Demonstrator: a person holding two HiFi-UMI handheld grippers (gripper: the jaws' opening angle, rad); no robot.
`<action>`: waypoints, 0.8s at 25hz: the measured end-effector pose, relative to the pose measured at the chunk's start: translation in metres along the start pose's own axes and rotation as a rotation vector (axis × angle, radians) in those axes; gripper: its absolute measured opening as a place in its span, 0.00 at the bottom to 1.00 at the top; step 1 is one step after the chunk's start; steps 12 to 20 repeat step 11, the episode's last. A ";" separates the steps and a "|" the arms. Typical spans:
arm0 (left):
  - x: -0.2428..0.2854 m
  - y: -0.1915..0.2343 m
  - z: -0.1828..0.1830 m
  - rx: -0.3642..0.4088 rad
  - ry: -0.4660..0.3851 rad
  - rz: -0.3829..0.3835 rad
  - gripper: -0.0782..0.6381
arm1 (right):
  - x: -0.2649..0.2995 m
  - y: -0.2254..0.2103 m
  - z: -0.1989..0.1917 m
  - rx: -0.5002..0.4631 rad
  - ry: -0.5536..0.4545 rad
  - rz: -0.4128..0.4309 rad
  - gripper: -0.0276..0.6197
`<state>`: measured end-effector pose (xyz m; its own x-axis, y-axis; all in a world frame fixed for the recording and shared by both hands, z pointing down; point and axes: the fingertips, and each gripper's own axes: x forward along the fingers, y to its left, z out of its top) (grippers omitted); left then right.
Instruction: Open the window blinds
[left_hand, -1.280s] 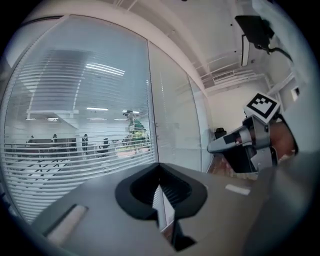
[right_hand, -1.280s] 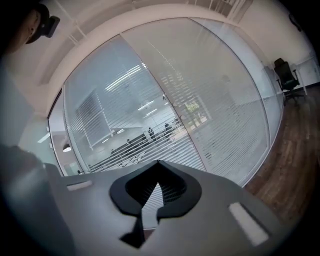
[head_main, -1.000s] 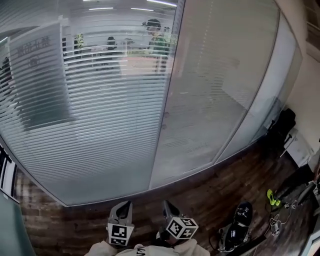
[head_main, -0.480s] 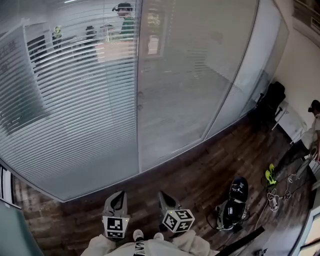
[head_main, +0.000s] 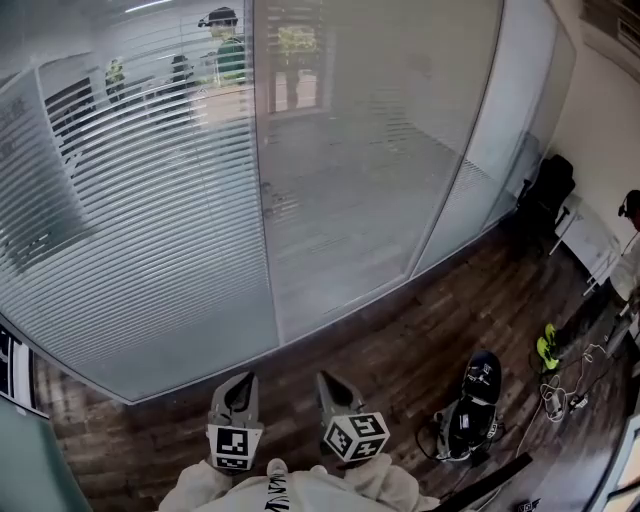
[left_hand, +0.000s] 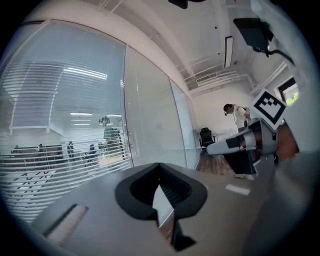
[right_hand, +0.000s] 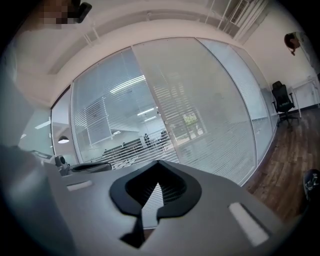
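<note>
Glass-fronted window blinds (head_main: 150, 230) are standing ahead, across the wooden floor (head_main: 400, 345). The left gripper (head_main: 239, 392) and right gripper (head_main: 333, 392) are being carried side by side near the body, both with jaws together and empty, probably because no cord or wand is within reach.

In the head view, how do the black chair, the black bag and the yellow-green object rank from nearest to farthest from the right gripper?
1. Black bag, on the floor right of the right gripper.
2. Yellow-green object, farther right on the floor.
3. Black chair, far right, beside the glass wall.
</note>
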<state>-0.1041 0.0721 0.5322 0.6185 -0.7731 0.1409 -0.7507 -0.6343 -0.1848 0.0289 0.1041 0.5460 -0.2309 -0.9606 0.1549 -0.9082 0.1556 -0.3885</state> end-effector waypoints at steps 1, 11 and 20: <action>-0.001 0.000 0.000 0.000 -0.001 0.005 0.11 | -0.001 0.001 0.000 -0.002 -0.001 0.003 0.04; 0.002 0.003 -0.014 -0.012 -0.002 0.022 0.11 | 0.007 -0.002 -0.009 -0.032 0.006 0.013 0.04; 0.002 0.003 -0.014 -0.012 -0.002 0.022 0.11 | 0.007 -0.002 -0.009 -0.032 0.006 0.013 0.04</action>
